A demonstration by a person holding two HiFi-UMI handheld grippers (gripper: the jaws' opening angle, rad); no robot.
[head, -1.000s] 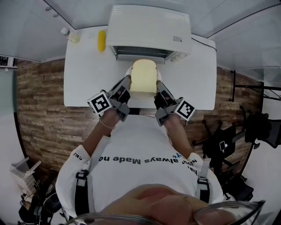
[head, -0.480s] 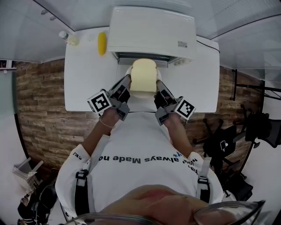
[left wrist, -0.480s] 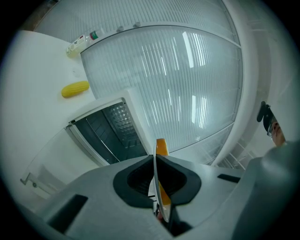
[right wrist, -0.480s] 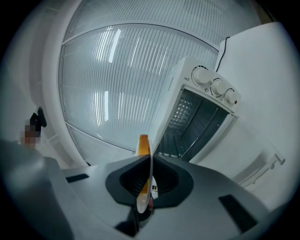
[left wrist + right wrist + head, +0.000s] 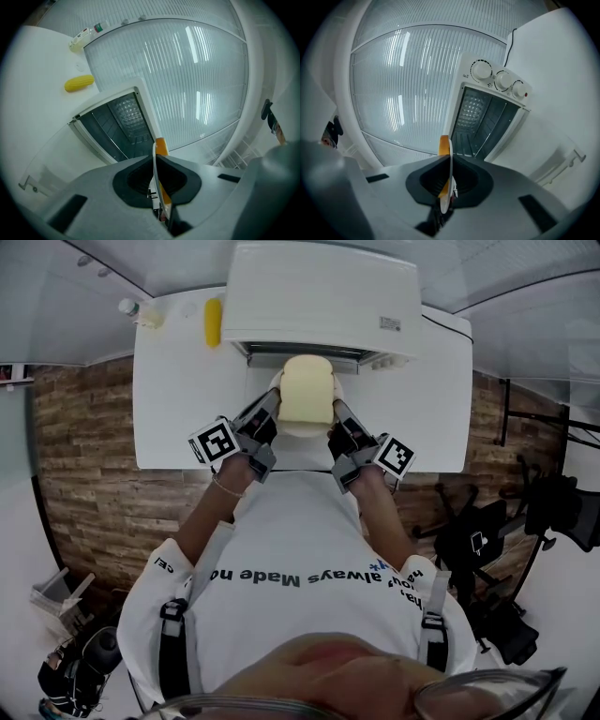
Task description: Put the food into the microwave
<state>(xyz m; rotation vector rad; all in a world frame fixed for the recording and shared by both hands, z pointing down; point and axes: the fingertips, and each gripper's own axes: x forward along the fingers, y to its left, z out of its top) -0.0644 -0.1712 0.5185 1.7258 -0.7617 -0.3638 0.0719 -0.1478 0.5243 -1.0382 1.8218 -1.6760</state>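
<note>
A pale slice of bread lies on a white plate held level in front of the white microwave. My left gripper is shut on the plate's left rim and my right gripper on its right rim. The bread's far edge reaches the open cavity. In the left gripper view the plate rim runs edge-on between the shut jaws, with the dark cavity ahead. The right gripper view shows the rim clamped the same way, facing the cavity.
A yellow corn cob and a small bottle lie on the white table left of the microwave. The glass door hangs open and down. Three knobs sit on the microwave's right side.
Both grippers have carried the plate and bread forward, closer to the microwave opening; the bread's far edge now meets the opening.
</note>
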